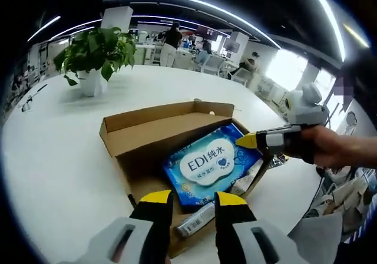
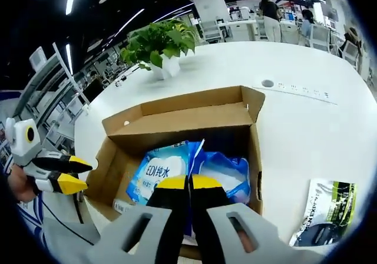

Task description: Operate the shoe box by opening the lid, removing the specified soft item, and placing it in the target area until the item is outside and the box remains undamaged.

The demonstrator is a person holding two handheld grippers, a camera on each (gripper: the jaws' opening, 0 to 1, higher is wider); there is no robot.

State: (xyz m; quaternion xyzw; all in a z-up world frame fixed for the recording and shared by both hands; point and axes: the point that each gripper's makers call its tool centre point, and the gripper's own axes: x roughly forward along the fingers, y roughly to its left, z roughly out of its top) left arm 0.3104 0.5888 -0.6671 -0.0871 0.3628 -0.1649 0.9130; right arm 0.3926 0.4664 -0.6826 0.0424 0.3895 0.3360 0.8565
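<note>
An open cardboard shoe box [image 1: 154,115] [image 2: 182,108] lies on the white table, its lid flap folded back on the far side. Inside lies a blue soft pack of wet wipes [image 1: 203,164] [image 2: 158,171] with a white label. My right gripper [image 2: 189,182] [image 1: 246,140] reaches into the box from the right, its jaws shut on the pack's thin edge, which stands up between them. My left gripper [image 1: 193,199] [image 2: 75,174] hovers open over the box's near end, nothing between its yellow fingertips.
A grey tube [image 1: 197,217] and a white sachet [image 1: 247,178] also lie in the box. A potted plant [image 1: 94,55] [image 2: 162,43] stands at the far side of the table [image 1: 59,158]. A green-black packet [image 2: 327,211] lies right of the box. A hand [image 1: 336,149] holds the right gripper.
</note>
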